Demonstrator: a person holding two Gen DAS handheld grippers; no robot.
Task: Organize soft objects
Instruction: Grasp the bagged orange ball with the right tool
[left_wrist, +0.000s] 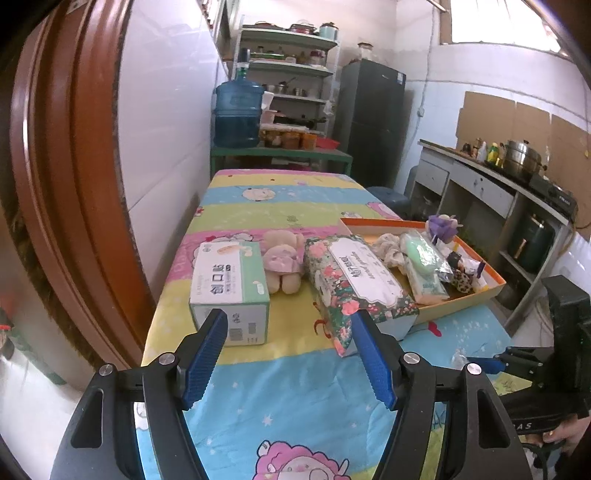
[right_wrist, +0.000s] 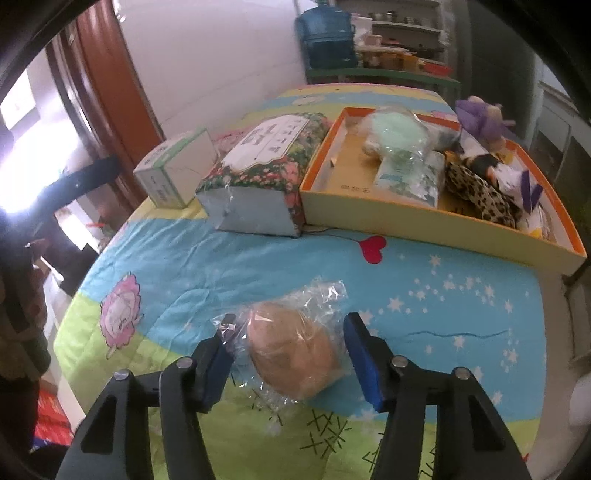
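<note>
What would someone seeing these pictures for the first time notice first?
Probably the round tan soft ball in crinkly clear plastic wrap, lying on the bright cartoon-print quilted cloth between the right gripper's open blue-padded fingers. Behind it, the shallow orange-rimmed cardboard tray holds soft items, with a floral-wrapped tissue pack beside it.

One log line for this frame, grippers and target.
left gripper: open, idle | right gripper: open around wrapped bun | tray: partly filled
</note>
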